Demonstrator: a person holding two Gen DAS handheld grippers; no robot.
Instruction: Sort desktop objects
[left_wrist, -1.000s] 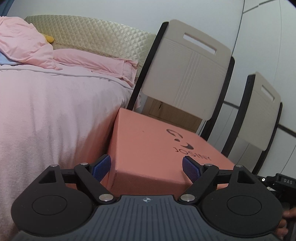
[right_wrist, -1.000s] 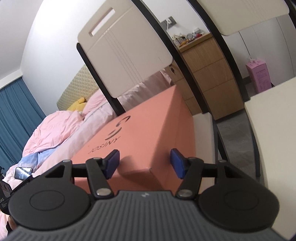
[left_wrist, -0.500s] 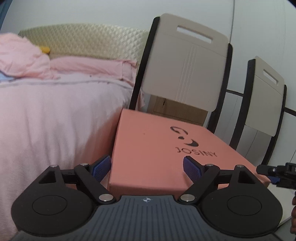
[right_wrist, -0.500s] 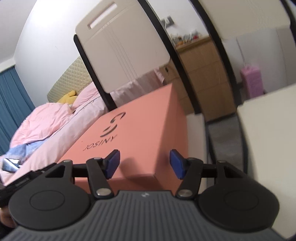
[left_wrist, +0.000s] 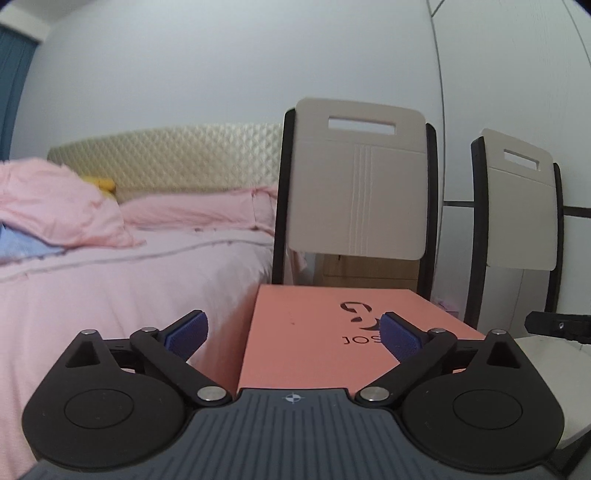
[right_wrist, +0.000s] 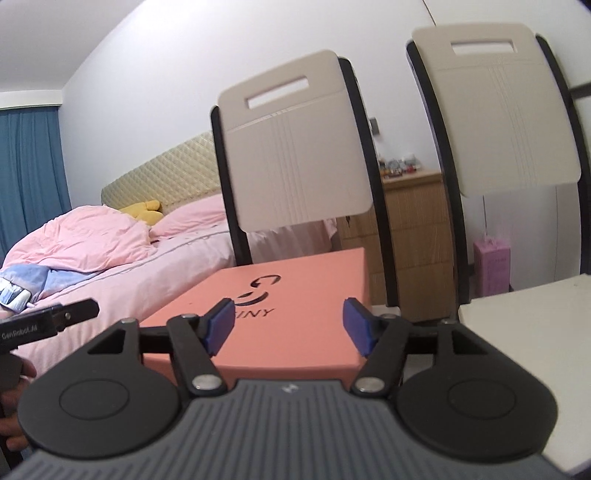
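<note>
Since a second ago both cameras have tipped up and levelled: the box (left_wrist: 317, 332) now sits low in each view, seen almost edge-on, where earlier its lid filled the middle of the frame at a slant. More wall and the full backs of both chairs (left_wrist: 356, 188) show now. In the left view the box has shifted right, so the left pad (left_wrist: 186, 334) now stands before the bed (left_wrist: 110, 288) instead of the box.

The left tongs (left_wrist: 291, 338) are released, jaws spread wide, nothing between them. The right tongs (right_wrist: 290, 326) are likewise released and hold nothing; both blue pads (right_wrist: 360, 328) hang over the lid.

The box (right_wrist: 295, 295), salmon pink, lies flat just ahead of both tongs, beside the bed and in front of the nearer chair (right_wrist: 295, 158). What it rests on cannot be told. A pale counter (right_wrist: 528, 339) lies to its right.

Its lid bears a dark curled logo; under it the left view reads "JOS", the rest hidden by a pad, and the right view reads "INY". The other tool at the right view's left edge reads "GenRobot.AI".
</note>
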